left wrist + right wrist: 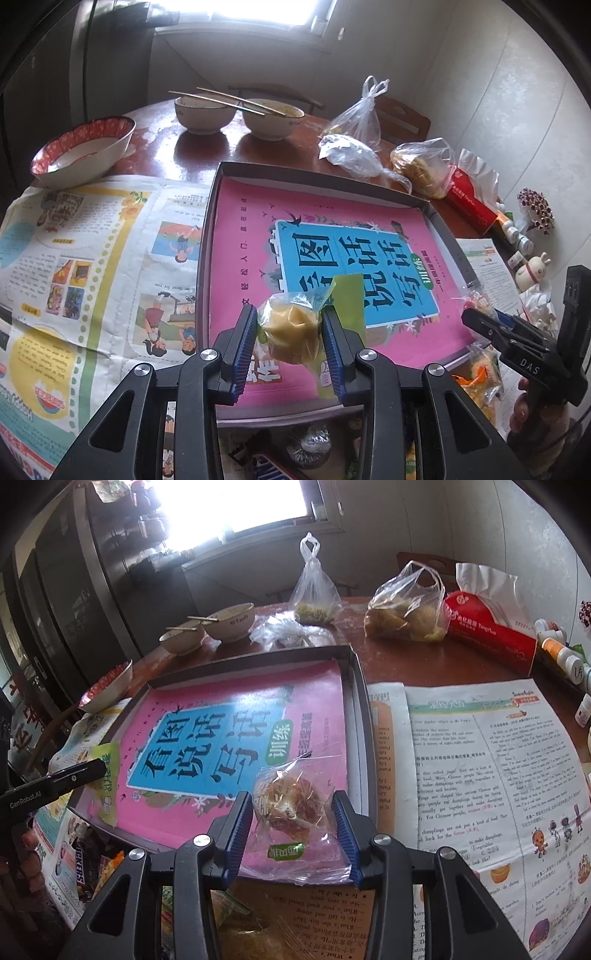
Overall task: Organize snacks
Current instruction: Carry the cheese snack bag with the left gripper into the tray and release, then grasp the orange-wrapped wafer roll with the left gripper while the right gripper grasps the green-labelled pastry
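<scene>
My left gripper (290, 341) is shut on a yellow pastry in a clear and green wrapper (293, 328), held above the near part of a dark shallow box (369, 177) lined with a pink book. My right gripper (295, 825) is shut on a brown shredded snack in a clear wrapper (291, 806), above the box's near right corner (364, 738). In the left wrist view the right gripper (491, 325) shows at the right edge with its wrapped snack (474, 299). The left gripper's finger (74, 775) and the green wrapper (107, 771) show at the left of the right wrist view.
Newspapers (92, 258) cover the round wooden table around the box. Bowls with chopsticks (236, 114), a red-patterned bowl (81, 147), plastic bags of food (406, 609) and a red tissue pack (491, 631) stand behind. More wrapped snacks (83, 867) lie at the table's near edge.
</scene>
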`<state>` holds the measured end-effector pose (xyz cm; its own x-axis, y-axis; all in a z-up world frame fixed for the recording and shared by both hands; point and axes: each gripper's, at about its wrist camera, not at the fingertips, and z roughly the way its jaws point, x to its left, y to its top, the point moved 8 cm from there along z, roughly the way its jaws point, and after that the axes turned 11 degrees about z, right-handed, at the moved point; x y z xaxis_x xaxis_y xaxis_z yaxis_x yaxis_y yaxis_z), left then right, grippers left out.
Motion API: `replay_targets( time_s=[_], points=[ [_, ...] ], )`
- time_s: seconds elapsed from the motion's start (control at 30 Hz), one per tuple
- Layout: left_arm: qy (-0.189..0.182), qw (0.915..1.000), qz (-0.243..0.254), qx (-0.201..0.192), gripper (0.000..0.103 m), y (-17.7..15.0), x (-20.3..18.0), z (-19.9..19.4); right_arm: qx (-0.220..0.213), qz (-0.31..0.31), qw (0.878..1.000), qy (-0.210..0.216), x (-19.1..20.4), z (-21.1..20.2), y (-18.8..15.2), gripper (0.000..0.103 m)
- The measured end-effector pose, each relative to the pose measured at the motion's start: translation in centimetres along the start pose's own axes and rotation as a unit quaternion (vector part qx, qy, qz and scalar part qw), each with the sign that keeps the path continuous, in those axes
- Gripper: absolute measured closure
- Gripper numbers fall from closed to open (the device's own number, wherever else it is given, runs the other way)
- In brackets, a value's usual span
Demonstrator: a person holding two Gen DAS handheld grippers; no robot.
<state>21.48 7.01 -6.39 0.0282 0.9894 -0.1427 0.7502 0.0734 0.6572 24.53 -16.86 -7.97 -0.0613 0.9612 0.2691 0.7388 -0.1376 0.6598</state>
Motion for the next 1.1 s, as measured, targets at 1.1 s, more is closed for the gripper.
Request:
replay_targets(
  time_s=[1.1],
  points=[
    [-0.002, 0.9996, 0.011, -0.026, 0.049, -0.5, -1.4, -3.8, -0.032, 0.011, 0.999, 0.021, 0.4, -3.8, 0.1, 0.045]
  ],
)
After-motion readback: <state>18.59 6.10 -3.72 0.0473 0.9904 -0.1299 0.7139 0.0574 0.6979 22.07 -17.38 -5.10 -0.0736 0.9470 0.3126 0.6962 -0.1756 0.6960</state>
